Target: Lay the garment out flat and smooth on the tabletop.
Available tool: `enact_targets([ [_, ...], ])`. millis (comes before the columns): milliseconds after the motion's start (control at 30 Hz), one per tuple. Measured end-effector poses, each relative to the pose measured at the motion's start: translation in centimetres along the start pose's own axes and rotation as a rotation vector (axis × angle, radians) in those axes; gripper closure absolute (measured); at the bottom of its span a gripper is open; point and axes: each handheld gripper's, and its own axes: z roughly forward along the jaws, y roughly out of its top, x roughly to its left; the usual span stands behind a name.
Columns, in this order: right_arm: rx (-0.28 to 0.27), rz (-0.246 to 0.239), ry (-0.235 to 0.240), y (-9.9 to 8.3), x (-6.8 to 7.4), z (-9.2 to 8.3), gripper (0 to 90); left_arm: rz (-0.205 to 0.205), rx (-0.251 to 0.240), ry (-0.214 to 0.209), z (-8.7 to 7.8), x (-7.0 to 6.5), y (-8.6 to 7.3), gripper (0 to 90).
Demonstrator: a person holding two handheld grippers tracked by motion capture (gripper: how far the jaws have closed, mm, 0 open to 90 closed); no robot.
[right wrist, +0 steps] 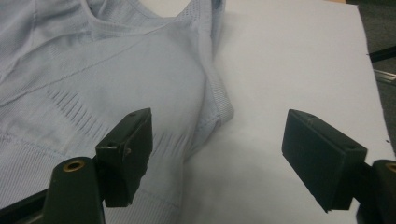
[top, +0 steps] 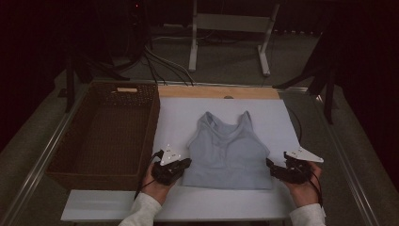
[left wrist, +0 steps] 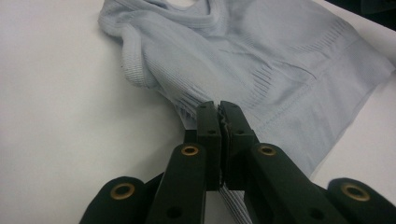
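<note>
Light: dim room, and the far side falls away into near black.
Floor: grey carpet (top: 226, 61) beyond the table.
Furniture: a white metal frame (top: 230, 28) stands on the carpet, feet splayed.
Cables: black leads (top: 160, 63) snake across the floor.
Table: white board (top: 263, 113), wooden strip (top: 216, 92) along its far edge.

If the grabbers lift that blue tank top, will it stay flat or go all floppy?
Probably floppy: the tank top is thin ribbed knit, already bunched where the left gripper pinches its edge. Likely light, too. Unlifted parts would probably sag.
</note>
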Motion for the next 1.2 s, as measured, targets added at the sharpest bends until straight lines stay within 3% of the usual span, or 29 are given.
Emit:
enact_targets([
  [400,0.012,-0.022,0.025,0.3,0.8,0.7,24.6,-0.002,-0.005,0.005,-0.7,-0.3,-0.4,88.0],
  [833,0.063,-0.064,0.082,1.0,2.0,2.8,39.0,-0.004,-0.009,0.021,-1.3,-0.2,-0.7,88.1],
  [1200,0.09,-0.025,0.109,1.1,1.6,3.9,46.2,-0.001,-0.009,0.023,-1.7,-0.4,-0.9,88.0],
])
